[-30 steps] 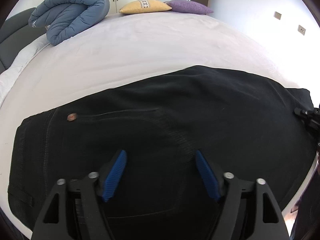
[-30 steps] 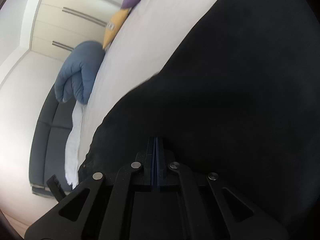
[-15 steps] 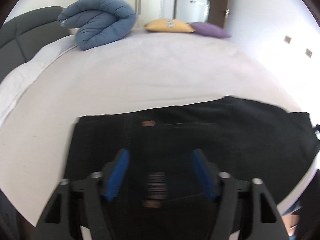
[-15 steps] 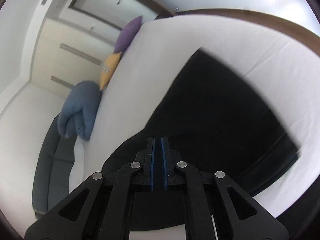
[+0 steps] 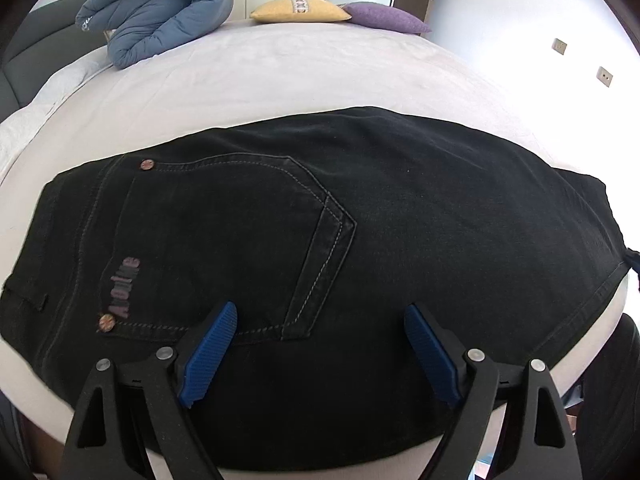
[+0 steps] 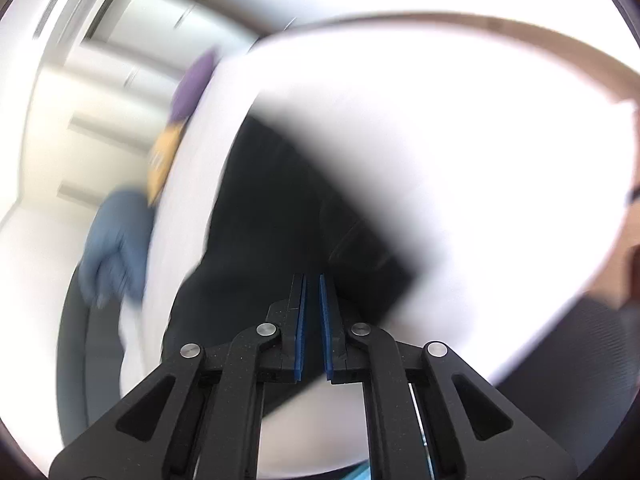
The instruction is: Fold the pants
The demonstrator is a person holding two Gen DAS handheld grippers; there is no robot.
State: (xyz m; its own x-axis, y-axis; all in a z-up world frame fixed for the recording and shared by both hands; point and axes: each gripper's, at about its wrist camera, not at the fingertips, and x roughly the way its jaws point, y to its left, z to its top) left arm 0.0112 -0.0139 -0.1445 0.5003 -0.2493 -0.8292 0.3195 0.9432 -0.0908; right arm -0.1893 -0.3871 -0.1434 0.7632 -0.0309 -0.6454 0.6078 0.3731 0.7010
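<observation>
The folded black denim pants [image 5: 320,216] are lain crosswise just ahead of the wide-spread left gripper [image 5: 320,344], nearer than the empty, nearly closed right gripper [image 6: 313,312].

Count ahead of tool: one black pants [image 5: 320,240], one blue duvet [image 5: 160,12], two cushions, yellow [image 5: 298,10] and purple [image 5: 386,22].

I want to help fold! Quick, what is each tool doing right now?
Left tool: open, over the black pants, holding nothing.
Right tool: slightly open, holding nothing.
</observation>
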